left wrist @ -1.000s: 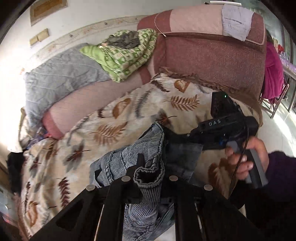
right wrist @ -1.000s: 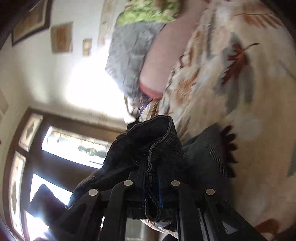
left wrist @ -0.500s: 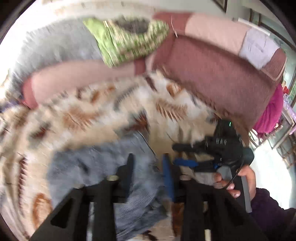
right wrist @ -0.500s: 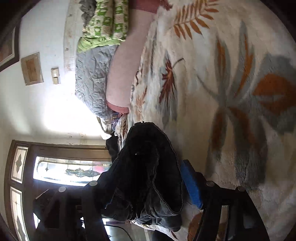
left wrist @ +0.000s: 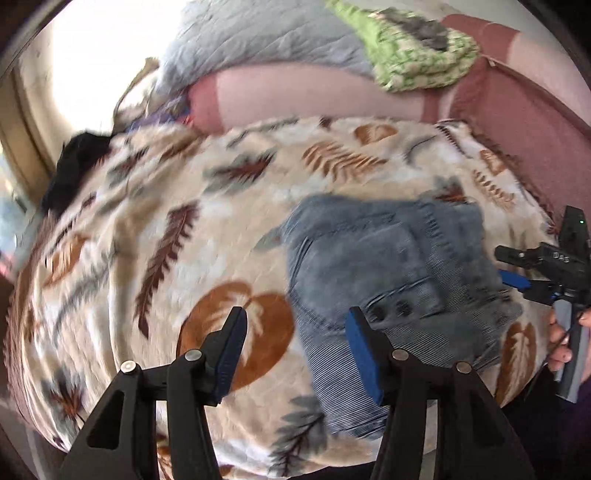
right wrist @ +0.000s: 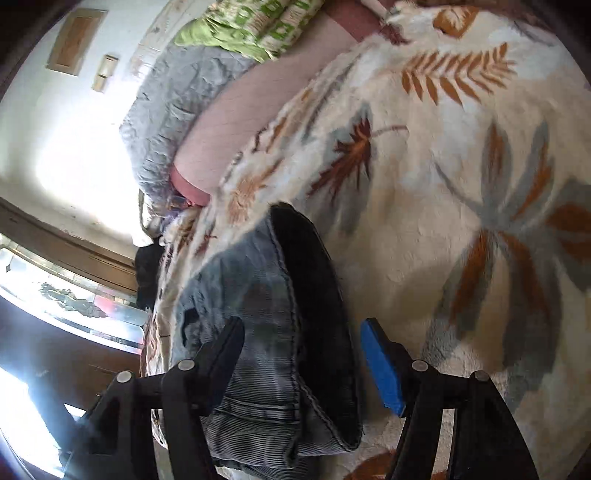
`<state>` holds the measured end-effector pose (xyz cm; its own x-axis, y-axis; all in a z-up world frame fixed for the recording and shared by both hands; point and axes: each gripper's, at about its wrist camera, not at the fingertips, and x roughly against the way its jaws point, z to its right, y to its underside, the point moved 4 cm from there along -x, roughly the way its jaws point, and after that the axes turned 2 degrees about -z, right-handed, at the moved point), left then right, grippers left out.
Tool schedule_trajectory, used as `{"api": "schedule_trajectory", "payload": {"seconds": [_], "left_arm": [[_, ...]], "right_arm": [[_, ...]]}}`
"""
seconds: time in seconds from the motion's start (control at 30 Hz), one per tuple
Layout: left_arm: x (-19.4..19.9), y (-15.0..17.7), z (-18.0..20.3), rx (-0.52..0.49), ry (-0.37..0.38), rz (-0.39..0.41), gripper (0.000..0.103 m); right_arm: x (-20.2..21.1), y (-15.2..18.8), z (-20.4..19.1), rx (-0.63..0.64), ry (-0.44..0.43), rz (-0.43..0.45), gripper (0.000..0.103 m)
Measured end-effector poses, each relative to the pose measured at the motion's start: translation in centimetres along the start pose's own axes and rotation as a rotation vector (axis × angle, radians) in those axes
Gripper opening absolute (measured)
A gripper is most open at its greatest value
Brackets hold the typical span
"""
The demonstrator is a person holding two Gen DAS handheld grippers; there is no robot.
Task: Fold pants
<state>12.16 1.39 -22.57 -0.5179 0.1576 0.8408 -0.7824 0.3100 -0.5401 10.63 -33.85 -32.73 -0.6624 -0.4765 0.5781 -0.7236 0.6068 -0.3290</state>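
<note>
Both grippers, left [left wrist: 293, 332] and right [right wrist: 303, 347], fingers wide, empty. Pants [left wrist: 391, 266] bunched on blanket [left wrist: 155, 236]; risk: fold slumps open, fingers snag pile.

pants [left wrist: 388, 266]: lie folded on the blanket [left wrist: 221, 229], right of frame centre in the left wrist view
left gripper [left wrist: 295, 343]: lower centre, jaws apart, above the blanket at the pants' left edge
right gripper [right wrist: 303, 354]: lower centre of its view, jaws apart on either side of the pants' edge
sofa back [left wrist: 517, 107]: upper right, behind the blanket
quilt [left wrist: 258, 33]: top centre, on the sofa
folded cloth [left wrist: 410, 48]: upper right, beside the quilt
</note>
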Motion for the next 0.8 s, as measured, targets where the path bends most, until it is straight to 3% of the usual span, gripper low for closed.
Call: {"api": "schedule_trajectory", "payload": {"seconds": [0.13,0.27,0.33,0.37,0.47,0.5,0.67,0.73,0.8], "left_arm": [[-0.1,0.8,0.7,0.002,0.055,0.018,0.056],[0.0,0.5,2.9,-0.041,0.084,0.04,0.056],[-0.6,0.6,4.1,-0.088,0.07,0.046,0.056],[-1.0,0.9,4.7,-0.112,0.069,0.034,0.056],[-3.0,2.9,5.5,-0.177,0.051,-0.073,0.056],[-3.8,3.9,5.4,-0.183,0.039,-0.101,0.056],[-3.7,5.5,4.6,-0.166,0.044,-0.085,0.057],[-3.3,5.7,4.7,-0.187,0.029,-0.082,0.057],[-2.8,5.2,4.2,-0.167,0.06,-0.09,0.056]], "right_arm": [[-1.0,1.1,0.7,-0.03,-0.046,-0.071,0.069],[-1.5,2.8,-0.6,0.051,-0.006,-0.109,0.069],[-1.6,3.6,-1.1,0.075,-0.003,-0.117,0.052],[-1.4,4.2,-1.3,0.096,0.009,-0.122,0.035],[-0.6,5.1,-1.7,0.129,0.046,-0.119,0.028],[-0.4,5.4,-1.9,0.146,0.063,-0.122,0.028],[-0.6,7.1,-2.5,0.2,0.149,-0.164,0.032],[-0.4,7.1,-2.7,0.212,0.172,-0.165,0.041],[0.4,6.9,-2.7,0.185,0.191,-0.171,0.061]]}}
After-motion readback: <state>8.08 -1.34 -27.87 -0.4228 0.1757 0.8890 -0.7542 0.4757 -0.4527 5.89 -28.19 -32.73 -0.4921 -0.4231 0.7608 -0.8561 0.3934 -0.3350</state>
